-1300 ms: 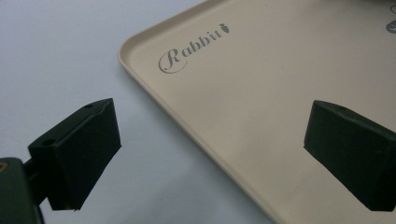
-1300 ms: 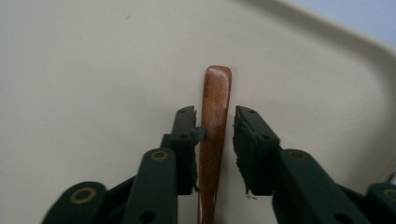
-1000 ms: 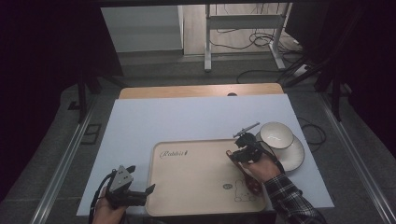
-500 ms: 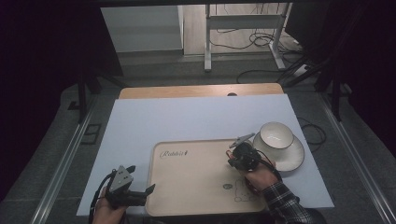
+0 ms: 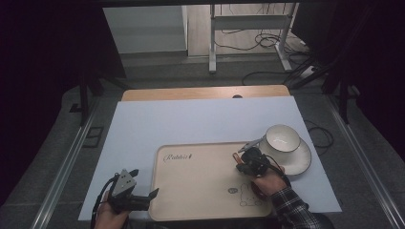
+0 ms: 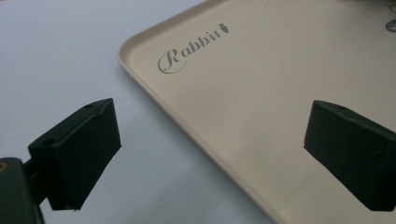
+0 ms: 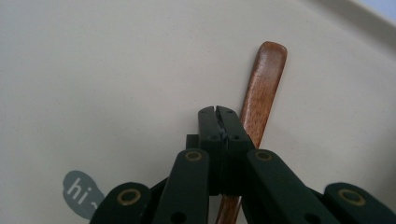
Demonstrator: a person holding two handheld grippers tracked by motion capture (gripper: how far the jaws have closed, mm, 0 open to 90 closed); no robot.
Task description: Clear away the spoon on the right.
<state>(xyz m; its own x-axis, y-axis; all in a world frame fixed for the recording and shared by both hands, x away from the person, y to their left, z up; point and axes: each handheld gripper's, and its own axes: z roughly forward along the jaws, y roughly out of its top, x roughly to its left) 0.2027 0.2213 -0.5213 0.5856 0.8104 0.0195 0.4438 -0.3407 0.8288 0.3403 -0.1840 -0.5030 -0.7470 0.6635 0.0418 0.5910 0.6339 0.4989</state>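
A beige tray (image 5: 200,191) printed with "Rabbit" lies on the white table cover. My right gripper (image 5: 242,163) is over the tray's right part, and its jaws are pressed together with nothing between the pads (image 7: 218,112). A brown wooden handle (image 7: 264,79) lies on the tray (image 7: 116,70), running under and just right of those jaws; it also shows as a small reddish tip (image 5: 237,157). My left gripper (image 5: 145,183) rests at the tray's near left corner. Its jaws (image 6: 210,140) stand wide open across the tray's edge (image 6: 140,88), holding nothing.
A white bowl (image 5: 282,137) sits on a white saucer (image 5: 301,164) just right of the tray, close to my right hand. The table cover (image 5: 191,124) stretches bare behind the tray. A wooden table edge (image 5: 205,92) runs along the back.
My right gripper has edged from beside the bowl a little towards the near side, onto the tray. The left gripper has stayed put.
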